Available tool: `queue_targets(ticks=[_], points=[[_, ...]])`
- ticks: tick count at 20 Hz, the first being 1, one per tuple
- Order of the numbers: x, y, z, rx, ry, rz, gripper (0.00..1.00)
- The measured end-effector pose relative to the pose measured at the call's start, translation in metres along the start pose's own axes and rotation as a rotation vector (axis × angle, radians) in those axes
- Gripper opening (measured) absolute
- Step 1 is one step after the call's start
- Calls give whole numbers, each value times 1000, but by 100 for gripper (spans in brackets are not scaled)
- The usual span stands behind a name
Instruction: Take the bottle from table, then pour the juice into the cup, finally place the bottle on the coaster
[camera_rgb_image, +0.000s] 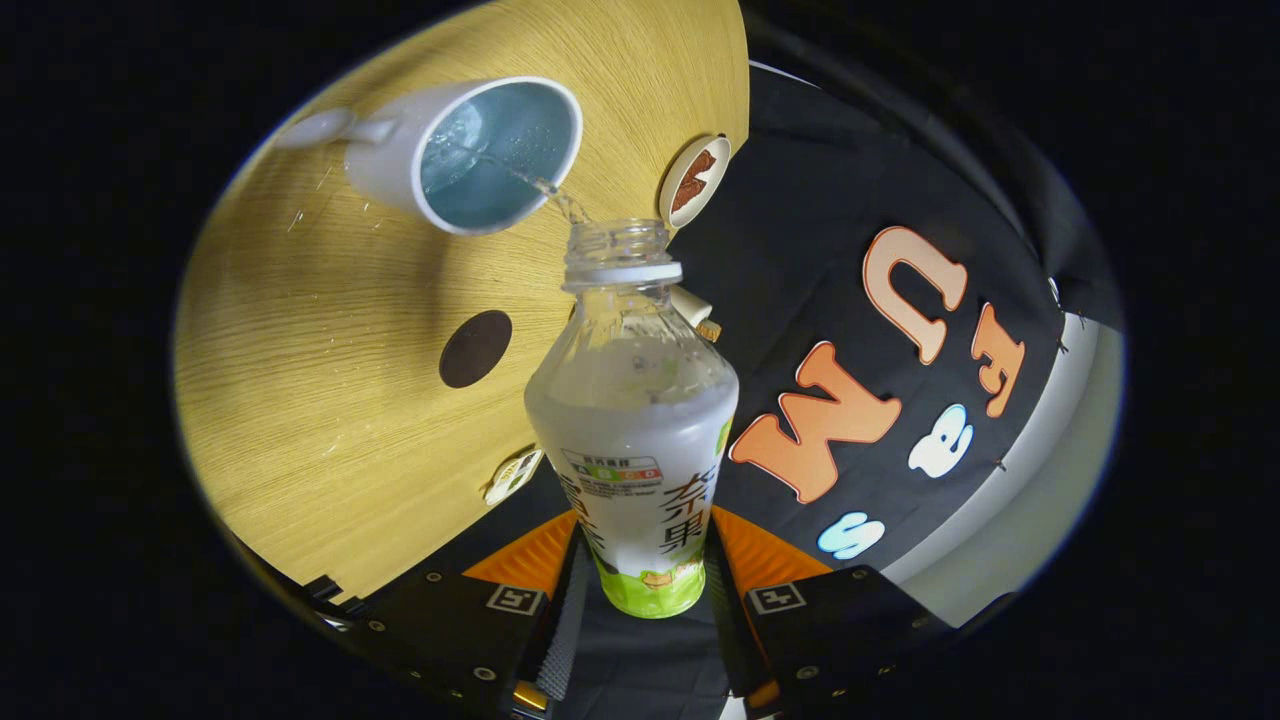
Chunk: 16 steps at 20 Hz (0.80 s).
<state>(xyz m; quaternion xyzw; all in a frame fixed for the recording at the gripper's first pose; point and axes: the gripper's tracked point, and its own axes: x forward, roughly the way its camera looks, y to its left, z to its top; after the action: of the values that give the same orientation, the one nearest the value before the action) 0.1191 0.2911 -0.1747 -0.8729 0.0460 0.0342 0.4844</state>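
Item: bottle (632, 420). Clear plastic, ribbed screw neck with no cap on, rounded shoulders, printed wrap label over the lower body. Clamped low on its body between both fingers of the gripper (640, 580), one pressing each side. Tilted toward the cup, mouth aimed at the rim. Pale cloudy liquid stood in the lower body, with froth clinging inside the shoulders.

Item: cup (465, 150). White glazed mug with a looped handle on its far side and a smooth blue-tinted interior. It stood on the table just beyond the bottle's mouth. A thin stream (545, 188) crossed from the neck over the near rim, and liquid already lay in the bottom.

Item: table (330, 350). Round, pale wood-grain top, matt finish. A few droplets appeared to lie near the cup.

Item: coaster (475, 348). Flat, dark, round disc lying on the table between cup and gripper, bare.

Item: other discs. A white-rimmed one with a brown figure (695, 180) sat at the table's edge; a small pale one (513, 475) lay nearer the fingers.

Handling note, as judged: the pour was under way and the stream was narrow. It would go best with the tilt held steady, the mouth kept over the opening, and the grip firm, since smooth plastic could turn in the hold.
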Motion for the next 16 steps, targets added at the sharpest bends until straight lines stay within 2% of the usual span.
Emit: queue_targets(ticks=[16], points=[[-7, -8, -2, -57, 1, -17, 59]])
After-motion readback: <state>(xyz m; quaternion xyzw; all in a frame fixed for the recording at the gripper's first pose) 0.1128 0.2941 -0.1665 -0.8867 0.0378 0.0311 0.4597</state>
